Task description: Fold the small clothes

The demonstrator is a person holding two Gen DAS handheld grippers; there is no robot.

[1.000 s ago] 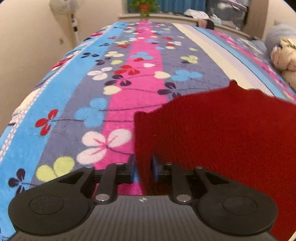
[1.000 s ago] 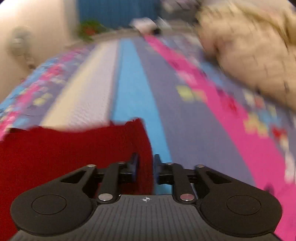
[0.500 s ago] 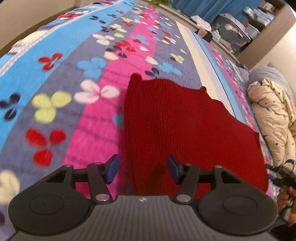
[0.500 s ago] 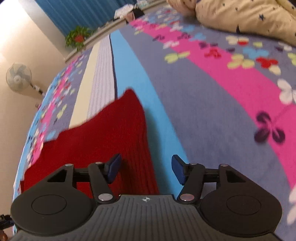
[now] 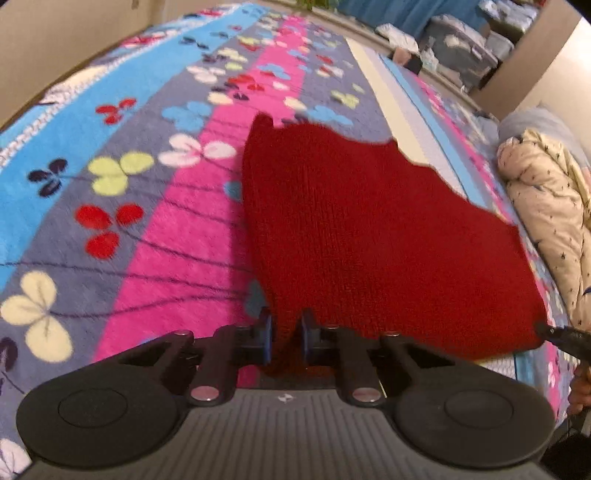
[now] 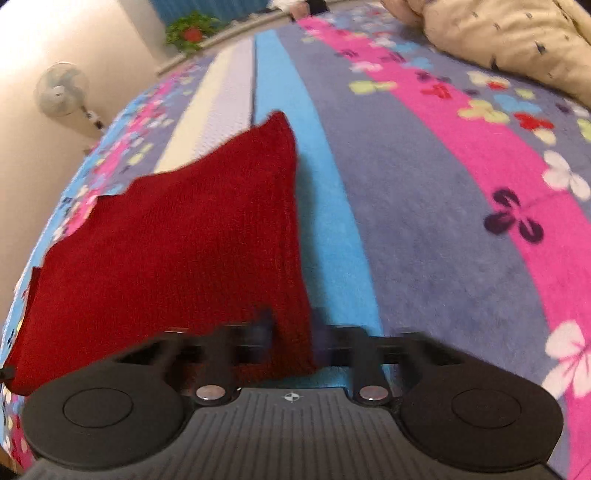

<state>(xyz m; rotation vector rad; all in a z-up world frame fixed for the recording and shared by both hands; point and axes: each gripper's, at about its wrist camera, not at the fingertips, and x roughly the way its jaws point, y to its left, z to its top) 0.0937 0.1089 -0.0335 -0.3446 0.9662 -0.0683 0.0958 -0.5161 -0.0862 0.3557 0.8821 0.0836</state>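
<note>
A red knitted garment (image 5: 369, 236) lies on the flowered bedspread (image 5: 155, 229). My left gripper (image 5: 286, 338) is shut on the garment's near left corner. In the right wrist view the same red garment (image 6: 177, 251) spreads to the left, and my right gripper (image 6: 291, 341) is closed on its near right corner; the fingers are blurred by motion. The tip of the right gripper shows at the far right of the left wrist view (image 5: 569, 338).
A cream star-patterned quilt (image 5: 550, 221) is bunched along the right side of the bed and shows in the right wrist view too (image 6: 509, 44). A standing fan (image 6: 61, 92) and a potted plant (image 6: 188, 31) are by the wall beyond the bed.
Half a second ago both grippers were open above the near edge of the garment. Both have now closed on its near corners.
</note>
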